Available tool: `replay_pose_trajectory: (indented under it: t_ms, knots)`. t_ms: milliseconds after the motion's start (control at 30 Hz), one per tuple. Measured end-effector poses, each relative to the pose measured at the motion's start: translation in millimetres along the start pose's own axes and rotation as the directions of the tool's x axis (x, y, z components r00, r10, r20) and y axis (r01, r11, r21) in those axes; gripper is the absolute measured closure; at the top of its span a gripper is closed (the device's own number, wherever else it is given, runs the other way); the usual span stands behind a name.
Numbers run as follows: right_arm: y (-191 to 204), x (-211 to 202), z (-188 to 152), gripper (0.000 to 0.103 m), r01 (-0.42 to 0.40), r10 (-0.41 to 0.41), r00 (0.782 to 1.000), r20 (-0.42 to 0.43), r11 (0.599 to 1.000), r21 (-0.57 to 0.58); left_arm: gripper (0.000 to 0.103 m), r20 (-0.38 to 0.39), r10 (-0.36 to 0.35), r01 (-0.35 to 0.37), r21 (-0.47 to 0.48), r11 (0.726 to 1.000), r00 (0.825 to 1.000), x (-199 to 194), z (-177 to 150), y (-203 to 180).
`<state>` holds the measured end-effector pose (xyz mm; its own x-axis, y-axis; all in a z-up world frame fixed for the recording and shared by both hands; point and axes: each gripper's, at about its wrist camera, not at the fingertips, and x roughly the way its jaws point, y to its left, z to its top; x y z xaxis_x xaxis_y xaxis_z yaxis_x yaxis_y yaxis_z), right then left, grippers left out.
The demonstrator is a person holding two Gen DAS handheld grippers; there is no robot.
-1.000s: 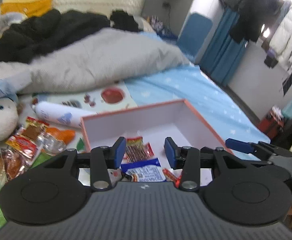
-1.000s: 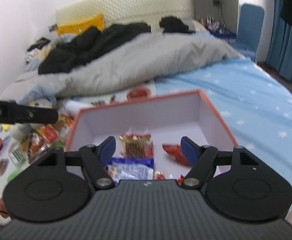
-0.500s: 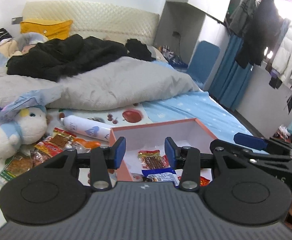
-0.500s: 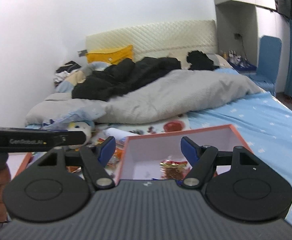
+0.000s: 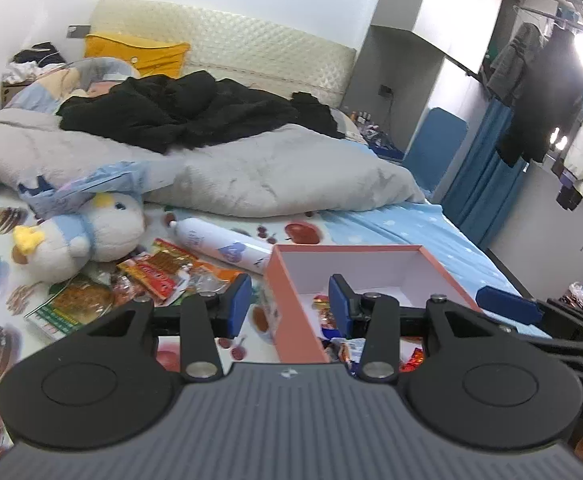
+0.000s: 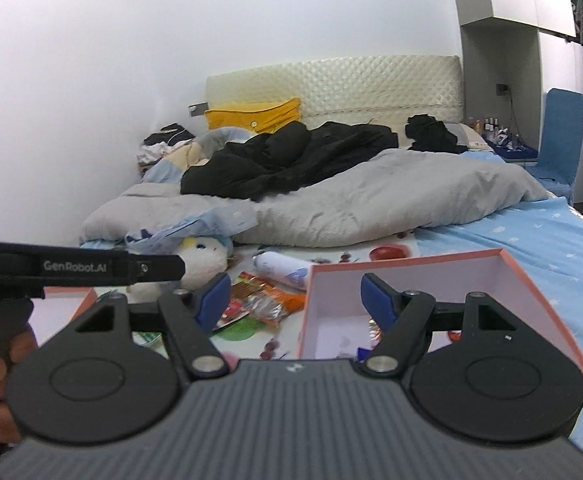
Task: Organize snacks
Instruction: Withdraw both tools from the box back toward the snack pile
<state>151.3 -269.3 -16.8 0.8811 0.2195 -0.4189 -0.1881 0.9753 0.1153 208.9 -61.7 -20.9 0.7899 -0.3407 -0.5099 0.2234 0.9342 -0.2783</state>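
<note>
Both hand-held grippers, left (image 5: 287, 302) and right (image 6: 293, 300), apart, empty; pulled back from box (image 5: 291, 300) since earlier.

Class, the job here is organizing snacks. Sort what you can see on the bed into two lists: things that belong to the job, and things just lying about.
Part of the job:
- box, some snacks already inside
- loose snack packets beside it
- left claw and right claw, both open and empty

Just lying about:
- plush toy
- white bottle
- grey duvet
- black clothes
- yellow pillow
</note>
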Motion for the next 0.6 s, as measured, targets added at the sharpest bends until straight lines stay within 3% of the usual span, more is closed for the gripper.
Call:
replay_pose_trajectory:
  t_ms: [600]
  knots:
    - [41.9, -5.3, -48.9, 0.029, 0.0, 0.001, 0.997, -0.077, 1.0, 0.012, 0.055, -0.046, 0.039, -0.043, -0.081, 0.996, 0.998, -31.8, -53.1, 42.5]
